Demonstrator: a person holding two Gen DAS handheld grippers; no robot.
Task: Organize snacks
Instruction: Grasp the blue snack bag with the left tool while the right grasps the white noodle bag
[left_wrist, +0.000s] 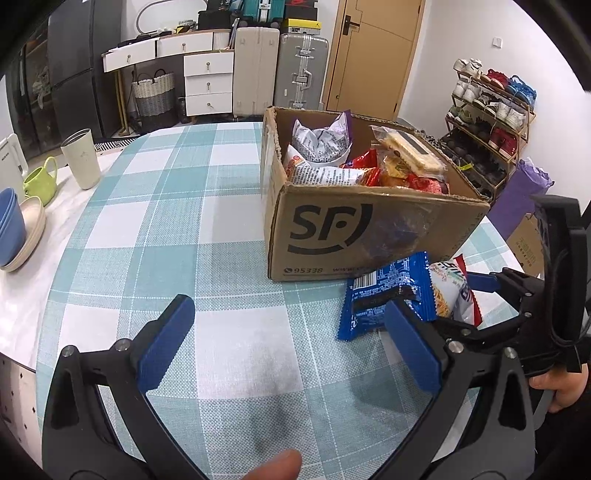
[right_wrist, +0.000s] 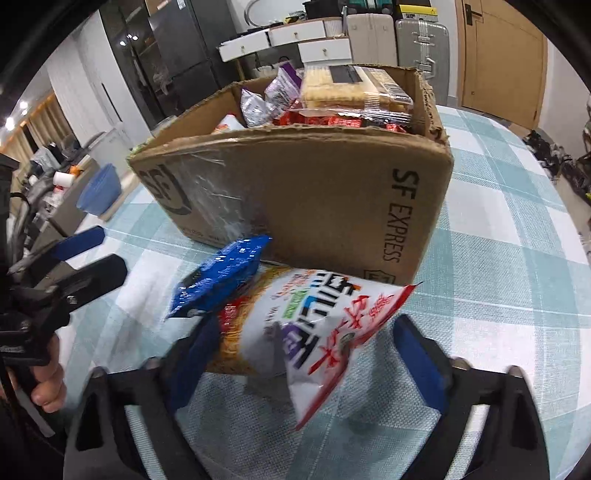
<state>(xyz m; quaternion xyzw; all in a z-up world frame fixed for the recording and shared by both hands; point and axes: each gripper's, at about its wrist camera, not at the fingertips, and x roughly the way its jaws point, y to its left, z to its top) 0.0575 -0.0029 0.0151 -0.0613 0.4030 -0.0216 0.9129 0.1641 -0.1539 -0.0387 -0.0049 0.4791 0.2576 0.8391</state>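
A brown SF cardboard box (left_wrist: 369, 229) full of snack packets stands on the checked tablecloth; it also shows in the right wrist view (right_wrist: 325, 192). A blue snack packet (left_wrist: 384, 295) and a white-and-red snack bag (left_wrist: 454, 291) lie in front of the box. My left gripper (left_wrist: 288, 332) is open and empty above the cloth, left of the blue packet. My right gripper (right_wrist: 306, 354) is open around the white-and-red bag (right_wrist: 314, 325), its fingers on either side; the blue packet (right_wrist: 225, 273) lies just left of it. The right gripper shows in the left wrist view (left_wrist: 517, 291).
A beige cup (left_wrist: 81, 158), a green mug (left_wrist: 40, 181) and stacked bowls (left_wrist: 18, 229) stand at the table's left edge. A shoe rack (left_wrist: 487, 118), a purple bag (left_wrist: 517, 195), drawers and suitcases stand beyond the table.
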